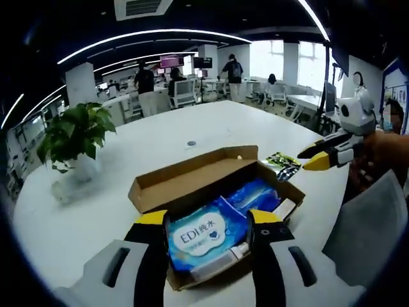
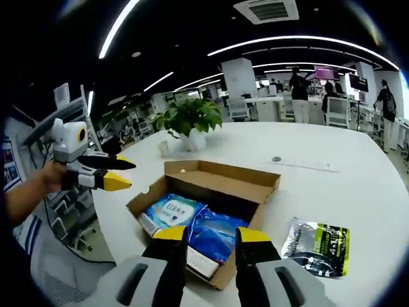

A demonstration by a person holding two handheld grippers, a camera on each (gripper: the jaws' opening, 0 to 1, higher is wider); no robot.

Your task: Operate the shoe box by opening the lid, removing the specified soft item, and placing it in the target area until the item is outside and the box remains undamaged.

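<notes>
An open cardboard shoe box [image 1: 192, 176] sits on the white table, its lid folded back on the far side. Inside lies a blue soft pack of wet wipes [image 1: 204, 233] with a white label, beside a second blue pack [image 1: 259, 195]. My left gripper [image 1: 208, 217] is open, held short of the box with the pack showing between its jaws. In the right gripper view the box [image 2: 220, 182] and the blue pack [image 2: 174, 210] lie just ahead of my open right gripper [image 2: 211, 235]. The left gripper [image 2: 124, 174] hovers off the box's left side. The right gripper [image 1: 305, 160] hangs beyond the box's far right corner.
A green and black foil packet [image 2: 317, 246] lies on the table [image 2: 332, 192] beside the box. A potted plant [image 1: 73, 134] stands near the table's far edge. A grey chair back [image 1: 370, 236] is close on the right. People stand at desks in the background.
</notes>
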